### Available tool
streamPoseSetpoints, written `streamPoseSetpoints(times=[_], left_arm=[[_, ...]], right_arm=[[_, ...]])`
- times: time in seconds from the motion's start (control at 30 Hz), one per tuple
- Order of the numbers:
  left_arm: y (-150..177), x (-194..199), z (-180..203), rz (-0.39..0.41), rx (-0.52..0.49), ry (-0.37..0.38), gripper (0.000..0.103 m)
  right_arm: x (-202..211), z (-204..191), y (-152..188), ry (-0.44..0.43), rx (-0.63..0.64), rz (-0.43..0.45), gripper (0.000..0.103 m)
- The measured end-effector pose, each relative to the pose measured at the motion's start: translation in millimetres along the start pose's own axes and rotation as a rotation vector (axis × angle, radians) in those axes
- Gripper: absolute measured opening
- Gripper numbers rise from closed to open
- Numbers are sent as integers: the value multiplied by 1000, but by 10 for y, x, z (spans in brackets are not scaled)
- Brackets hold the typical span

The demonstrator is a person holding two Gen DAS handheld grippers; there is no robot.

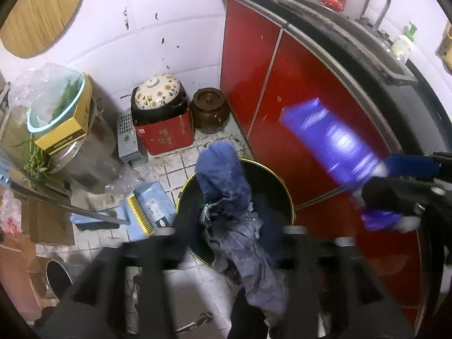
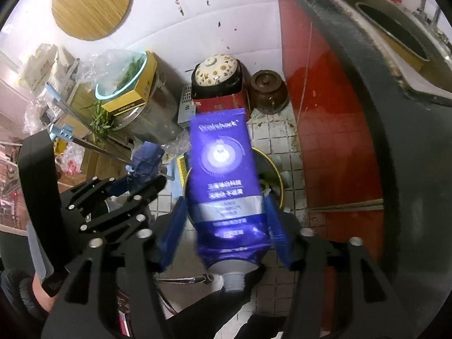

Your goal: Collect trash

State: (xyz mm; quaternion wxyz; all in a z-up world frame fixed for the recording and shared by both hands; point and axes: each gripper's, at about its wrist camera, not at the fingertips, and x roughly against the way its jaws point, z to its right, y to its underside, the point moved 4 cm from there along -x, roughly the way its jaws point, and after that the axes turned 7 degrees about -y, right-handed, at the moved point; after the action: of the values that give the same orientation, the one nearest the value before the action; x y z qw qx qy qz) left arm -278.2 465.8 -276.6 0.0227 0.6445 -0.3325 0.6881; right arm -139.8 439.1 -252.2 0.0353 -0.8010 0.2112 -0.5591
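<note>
My left gripper point(image 1: 234, 209) is shut on a crumpled blue-grey paper wad point(image 1: 226, 180) and holds it over the black trash bin point(image 1: 271, 180) with a gold rim. My right gripper point(image 2: 226, 214) is shut on a purple toothpaste tube point(image 2: 220, 175), cap end toward the camera, above the same bin point(image 2: 271, 169). In the left wrist view the tube point(image 1: 336, 141) and right gripper point(image 1: 401, 186) sit to the right of the bin. In the right wrist view the left gripper point(image 2: 141, 175) with its wad point(image 2: 147, 161) is at the left.
Red cabinet doors point(image 1: 282, 90) under a dark counter stand right of the bin. A blue dustpan with a yellow comb point(image 1: 149, 212), a red box with a floral-lidded pot point(image 1: 161, 115), a brown jar point(image 1: 210, 110) and a steel pot with a yellow box point(image 1: 70, 130) crowd the tiled floor.
</note>
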Motion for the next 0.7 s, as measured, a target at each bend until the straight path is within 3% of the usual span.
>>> streamPoseSetpoints(times=[0.03,0.37,0.53,0.7], left_arm=[[-3,4,-12,12,0,-13,73],[-8,248,94,31,-19,-27,77],[-29,574,378,77,-79,-24,84],[-54,969,867,108,-137,36,91]], right_arm=[[4,17,-13,-5,-3,5,80],[367,152,97,-8,-6,41,81],[896,321,323,-2,-38,112,87],[1699,577,779,36,-77,195,95]])
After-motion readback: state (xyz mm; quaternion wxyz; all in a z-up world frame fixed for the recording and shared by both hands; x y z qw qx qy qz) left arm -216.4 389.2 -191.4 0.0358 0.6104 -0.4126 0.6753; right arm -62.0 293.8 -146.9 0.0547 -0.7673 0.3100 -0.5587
